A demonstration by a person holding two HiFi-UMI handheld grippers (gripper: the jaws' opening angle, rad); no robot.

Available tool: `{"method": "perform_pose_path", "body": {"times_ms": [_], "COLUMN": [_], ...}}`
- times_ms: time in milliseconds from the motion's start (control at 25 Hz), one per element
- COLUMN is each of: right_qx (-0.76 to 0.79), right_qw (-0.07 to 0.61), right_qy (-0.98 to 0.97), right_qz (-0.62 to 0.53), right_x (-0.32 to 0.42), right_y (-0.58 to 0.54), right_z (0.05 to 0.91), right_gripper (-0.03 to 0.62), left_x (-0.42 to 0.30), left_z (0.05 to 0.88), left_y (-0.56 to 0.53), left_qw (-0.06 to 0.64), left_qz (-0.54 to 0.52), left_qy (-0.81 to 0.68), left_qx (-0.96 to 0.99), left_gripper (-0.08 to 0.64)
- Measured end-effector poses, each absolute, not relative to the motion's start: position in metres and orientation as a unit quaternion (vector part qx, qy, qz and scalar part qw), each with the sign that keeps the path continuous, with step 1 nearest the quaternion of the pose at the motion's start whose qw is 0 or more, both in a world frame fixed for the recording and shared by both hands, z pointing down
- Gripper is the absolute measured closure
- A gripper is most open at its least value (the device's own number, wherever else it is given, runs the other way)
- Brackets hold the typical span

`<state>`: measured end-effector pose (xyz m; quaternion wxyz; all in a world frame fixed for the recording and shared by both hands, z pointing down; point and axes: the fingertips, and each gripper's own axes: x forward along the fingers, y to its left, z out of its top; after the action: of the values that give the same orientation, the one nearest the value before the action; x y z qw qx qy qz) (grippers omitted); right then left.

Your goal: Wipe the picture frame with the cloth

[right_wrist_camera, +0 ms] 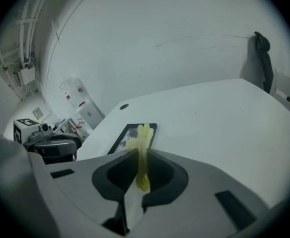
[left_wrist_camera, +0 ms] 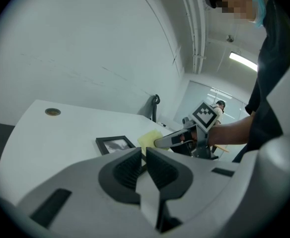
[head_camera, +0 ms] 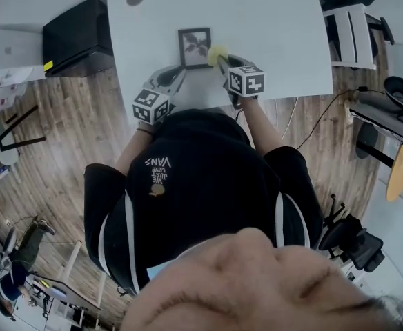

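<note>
- Nearest the head camera, the person's shirt (head_camera: 188, 185) fills the lower half of the view. Both arms reach forward to the table (head_camera: 277, 26).
- Frame (head_camera: 194, 47): lies flat on the table, near the edge at the person's side. This position puts it within reach of both grippers.
- Right gripper (head_camera: 220, 58): jaws are clamped on the cloth (right_wrist_camera: 144, 138). A yellow fold stands out past the tips, so only fabric is presented to the frame.
- Cloth position: at the frame's right edge in the head view. No view confirms contact with the frame.
- Left gripper (left_wrist_camera: 141, 157): jaws are pressed almost together, leaving only 1 thin slit. Nothing is between them.
- Left gripper position: tips are just beside the frame's near left corner. Judged purpose: to brace the frame against sliding during a stroke.
- Judged status: wiping is at its start or mid-stroke. Light downward pressure is advisable, because the frame rests loose on a smooth surface.
</note>
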<state>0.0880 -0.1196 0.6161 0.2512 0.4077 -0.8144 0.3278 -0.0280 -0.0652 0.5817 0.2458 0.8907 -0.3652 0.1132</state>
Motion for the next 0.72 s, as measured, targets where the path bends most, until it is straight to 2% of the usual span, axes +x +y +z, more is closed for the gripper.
{"method": "perform_pose_path", "body": {"times_ms": [320, 720], "right_qx": [0.416, 0.418], "right_qw": [0.211, 0.151], "right_qy": [-0.834, -0.864], "right_qz": [0.293, 0.238], "right_x": [0.084, 0.077], "right_y": [-0.129, -0.137], "right_z": [0.588, 0.536], "right_gripper": [0.548, 0.548], "left_x": [-0.036, -0.04], "left_z": [0.569, 0.516], "left_y": [-0.077, -0.1], "left_qw": [0.224, 0.184], "left_qz": [0.108, 0.065], "left_qy": [-0.375, -0.382], "left_qx": [0.893, 0.903], "left_gripper": [0.523, 0.523]}}
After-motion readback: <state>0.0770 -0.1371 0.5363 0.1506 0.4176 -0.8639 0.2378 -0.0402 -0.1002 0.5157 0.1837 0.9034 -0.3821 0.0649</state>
